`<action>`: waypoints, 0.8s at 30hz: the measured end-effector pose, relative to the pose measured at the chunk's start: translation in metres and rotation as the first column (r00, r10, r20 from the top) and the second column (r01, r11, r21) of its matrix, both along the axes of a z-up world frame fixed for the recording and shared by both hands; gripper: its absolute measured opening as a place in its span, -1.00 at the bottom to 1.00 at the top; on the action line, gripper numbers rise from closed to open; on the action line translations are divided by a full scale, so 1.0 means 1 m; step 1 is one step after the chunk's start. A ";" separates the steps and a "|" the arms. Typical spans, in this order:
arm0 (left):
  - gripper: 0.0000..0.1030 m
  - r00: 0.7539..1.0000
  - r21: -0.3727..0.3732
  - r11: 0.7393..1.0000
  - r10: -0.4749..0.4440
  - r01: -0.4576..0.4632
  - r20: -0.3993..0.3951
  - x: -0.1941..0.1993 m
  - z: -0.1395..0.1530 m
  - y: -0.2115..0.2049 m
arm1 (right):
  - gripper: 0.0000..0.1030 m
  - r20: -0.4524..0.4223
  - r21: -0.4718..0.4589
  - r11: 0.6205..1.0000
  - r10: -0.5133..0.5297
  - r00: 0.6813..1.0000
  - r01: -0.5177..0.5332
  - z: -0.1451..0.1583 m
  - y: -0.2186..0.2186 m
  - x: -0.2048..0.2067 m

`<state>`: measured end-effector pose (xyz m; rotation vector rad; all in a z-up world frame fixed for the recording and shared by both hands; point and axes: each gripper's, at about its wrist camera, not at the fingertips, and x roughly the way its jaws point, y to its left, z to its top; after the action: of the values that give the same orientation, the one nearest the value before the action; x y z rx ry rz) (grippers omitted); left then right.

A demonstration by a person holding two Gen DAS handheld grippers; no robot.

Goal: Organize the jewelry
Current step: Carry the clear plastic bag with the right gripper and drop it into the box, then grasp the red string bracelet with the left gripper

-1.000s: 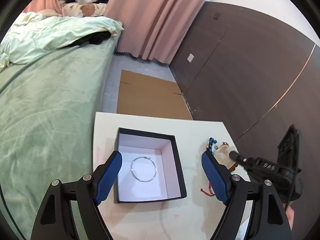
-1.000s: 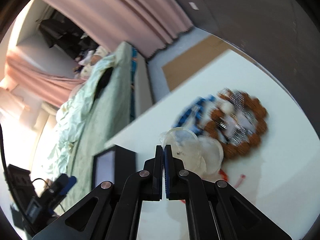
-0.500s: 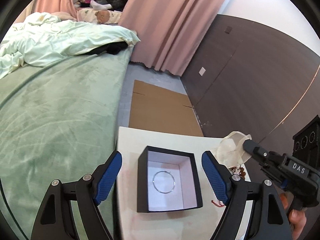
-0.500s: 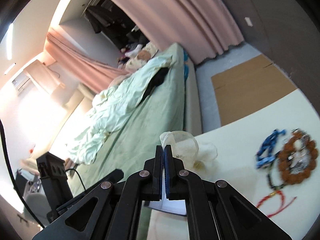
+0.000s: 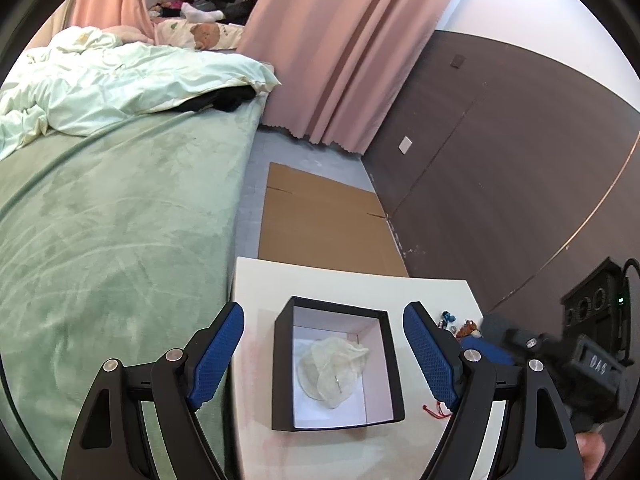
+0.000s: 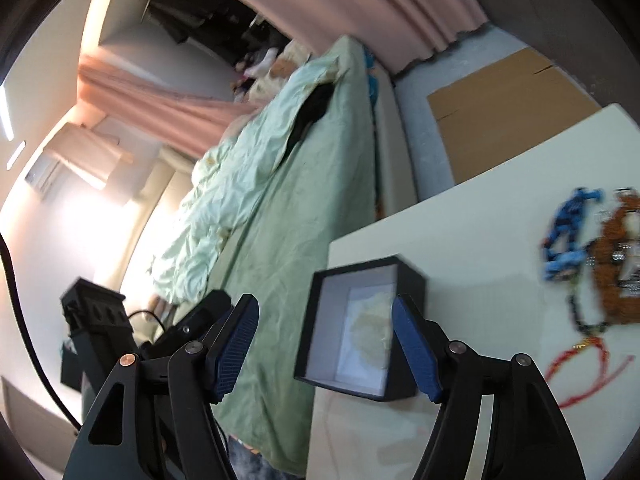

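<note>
A translucent pouch [image 5: 334, 368] is seen lying inside the black box [image 5: 280, 360] on the white counter [image 5: 352, 286]. The right gripper [image 6: 324, 344] fingers are opening, nothing between them. The left gripper [image 5: 324, 360] fingers are spread wide, empty.

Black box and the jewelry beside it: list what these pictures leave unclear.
- Left wrist view: the pale pouch covers the floor of the black box, so anything beneath stays hidden.
- Left wrist view: the left tool's finger hides most of the jewelry pile.
- Right wrist view: the beaded bracelets are motion-blurred and partly cut off by the lens edge.
</note>
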<state>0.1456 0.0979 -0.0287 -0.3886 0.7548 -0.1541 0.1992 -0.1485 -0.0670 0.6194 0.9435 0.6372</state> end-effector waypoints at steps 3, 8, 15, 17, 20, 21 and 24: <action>0.60 1.000 0.007 1.000 -0.028 0.028 0.001 -0.001 0.000 -0.011 | 0.41 0.016 -0.027 0.997 -0.072 0.997 0.072 0.007 -0.031 -0.010; 0.60 0.996 0.027 0.996 -0.089 0.088 0.012 -0.005 0.001 -0.036 | 0.50 0.026 -0.074 0.987 -0.144 0.989 0.146 0.017 -0.066 -0.019; 0.60 0.983 0.060 0.982 -0.180 0.178 0.026 -0.008 0.000 -0.078 | 0.50 0.025 -0.121 0.968 -0.220 0.975 0.222 0.017 -0.110 -0.033; 0.60 0.976 0.071 0.975 -0.213 0.210 0.034 -0.009 0.000 -0.089 | 0.50 0.016 -0.139 0.960 -0.243 0.970 0.243 0.015 -0.120 -0.037; 0.60 0.962 0.094 0.960 -0.268 0.263 0.046 -0.011 -0.001 -0.108 | 0.50 -0.010 -0.157 0.941 -0.304 0.953 0.299 0.010 -0.139 -0.045; 0.60 0.957 0.110 0.954 -0.286 0.280 0.042 -0.012 -0.002 -0.115 | 0.50 -0.026 -0.161 0.938 -0.316 0.948 0.308 0.008 -0.145 -0.046; 0.60 0.944 0.142 0.936 -0.328 0.320 0.033 -0.013 -0.007 -0.132 | 0.50 -0.064 -0.183 0.924 -0.351 0.934 0.335 0.002 -0.160 -0.049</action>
<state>0.1327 -0.0340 -0.0354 -0.1269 0.7648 -0.4211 0.1499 -0.3081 -0.0649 0.6477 0.9380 0.2119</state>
